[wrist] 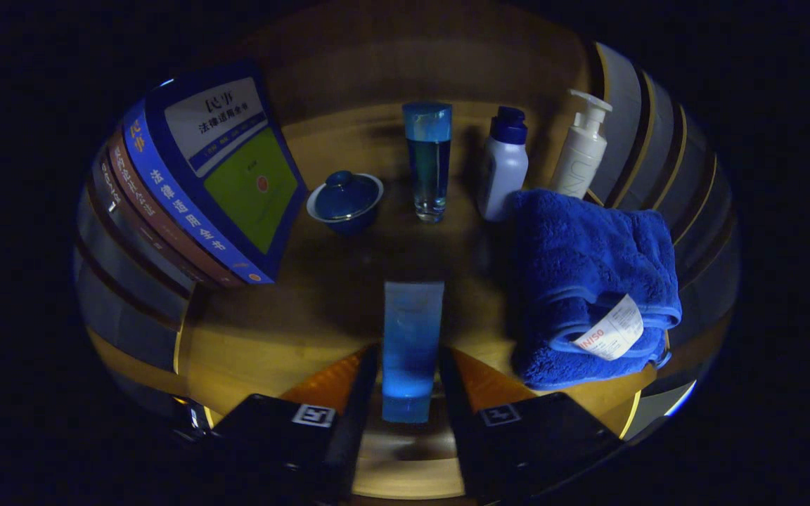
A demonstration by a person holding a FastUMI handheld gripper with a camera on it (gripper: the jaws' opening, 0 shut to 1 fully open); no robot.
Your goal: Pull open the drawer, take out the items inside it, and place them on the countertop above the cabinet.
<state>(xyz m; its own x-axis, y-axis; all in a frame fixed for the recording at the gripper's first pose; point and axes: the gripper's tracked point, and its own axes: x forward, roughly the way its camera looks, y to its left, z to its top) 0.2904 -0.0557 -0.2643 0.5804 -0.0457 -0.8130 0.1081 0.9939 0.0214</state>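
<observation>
My gripper (408,365) is shut on a translucent blue tube (410,344), which stands between the two fingers and reaches forward over the wooden countertop (257,337). Beyond the tube, a taller blue tube with a blue cap (428,161) stands upright. To its left sits a small blue lidded bowl (345,200). To its right stand a white bottle with a blue cap (505,169) and a white pump bottle (581,147). A folded blue towel (591,281) with a white tag lies just ahead of the right finger.
Several books (215,176) lean in a stack on the left of the countertop. Striped grey and dark walls (665,161) close the space on both sides. A wooden back panel (405,63) rises behind the bottles.
</observation>
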